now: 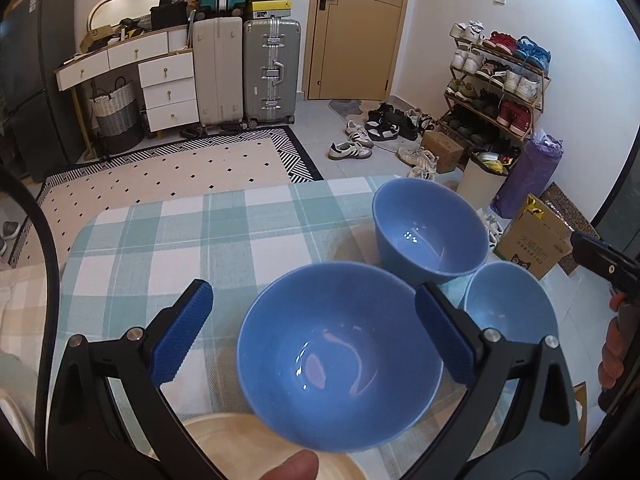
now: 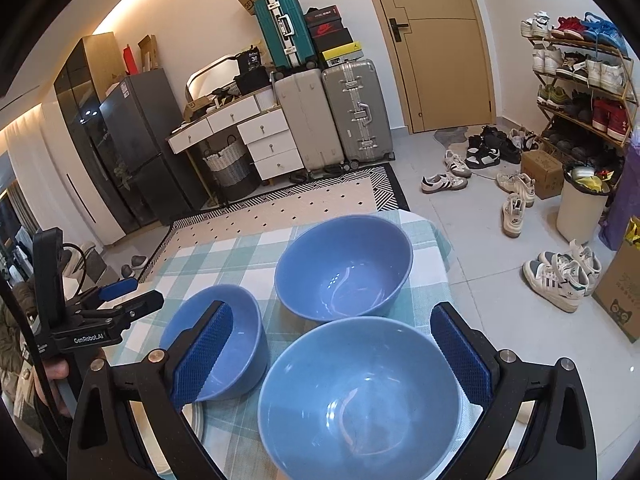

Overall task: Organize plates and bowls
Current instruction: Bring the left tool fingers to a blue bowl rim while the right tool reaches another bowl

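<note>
Nearest the left gripper point(image 1: 314, 330), jaws spread wide and touching nothing, sits a blue bowl point(image 1: 340, 360) over a cream plate point(image 1: 248, 448). Checked tablecloth point(image 1: 160, 248) lies bare to its left edge. Rightward, the right gripper point(image 2: 332, 354), equally spread, frames a bowl point(image 2: 360, 400) beside 2 others point(image 2: 344, 264) near the table's far corner. "GenRobot.AI" marks the other tool.

Both tongs, left tongs point(image 1: 314, 332) and right tongs point(image 2: 332, 360), have black plastic arms, silver round screws and blue knurled pads. White "GenRobot.AI" lettering marks the left one's black body.
</note>
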A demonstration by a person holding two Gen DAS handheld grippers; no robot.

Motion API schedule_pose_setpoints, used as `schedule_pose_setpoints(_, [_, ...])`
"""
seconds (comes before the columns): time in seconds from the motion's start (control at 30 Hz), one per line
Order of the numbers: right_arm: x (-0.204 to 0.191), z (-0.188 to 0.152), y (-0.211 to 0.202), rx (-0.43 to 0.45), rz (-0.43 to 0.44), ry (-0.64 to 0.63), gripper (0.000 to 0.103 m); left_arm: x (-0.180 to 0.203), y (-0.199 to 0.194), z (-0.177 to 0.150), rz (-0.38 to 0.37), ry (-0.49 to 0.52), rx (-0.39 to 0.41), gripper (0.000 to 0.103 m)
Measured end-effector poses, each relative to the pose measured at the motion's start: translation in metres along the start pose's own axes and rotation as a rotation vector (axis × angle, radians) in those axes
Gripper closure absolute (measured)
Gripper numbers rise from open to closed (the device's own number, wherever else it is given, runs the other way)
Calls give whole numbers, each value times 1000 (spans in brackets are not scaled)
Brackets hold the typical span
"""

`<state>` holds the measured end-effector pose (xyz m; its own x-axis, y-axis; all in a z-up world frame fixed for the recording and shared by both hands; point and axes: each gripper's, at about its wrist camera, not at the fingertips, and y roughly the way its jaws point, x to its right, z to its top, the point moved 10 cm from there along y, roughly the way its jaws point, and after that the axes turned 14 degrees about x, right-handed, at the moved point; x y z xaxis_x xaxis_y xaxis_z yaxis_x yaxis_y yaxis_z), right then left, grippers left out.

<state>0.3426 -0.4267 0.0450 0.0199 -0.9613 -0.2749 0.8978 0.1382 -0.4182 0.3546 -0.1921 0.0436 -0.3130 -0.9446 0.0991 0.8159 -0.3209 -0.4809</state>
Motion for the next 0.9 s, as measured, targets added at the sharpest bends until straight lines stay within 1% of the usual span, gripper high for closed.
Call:
schedule_pose_setpoints(0.23, [9,17,8,20,-22,4,2,12,36,26,-2,11,-2,2])
schedule_pose_setpoints(0.37, [17,13,26,-22,-40,1,2,17,63,32,4,20,-18,2])
schedule_pose_setpoints(0.47, [21,4,38,-56,-55,0,2,19,81,28,8,36,-41,2])
schedule_pose_setpoints(0.53, [23,0,42,-63,-55,9,2,22,88,25,8,49,-48,2])
schedule_pose_setpoints(0.7, [23,9,31,-33,-45,36,2,20,88,23,-2,27,-46,2])
schedule_pose_setpoints(0.9, [25,51,-3,48,-64,34,2,13,69,35,2,13,-29,2])
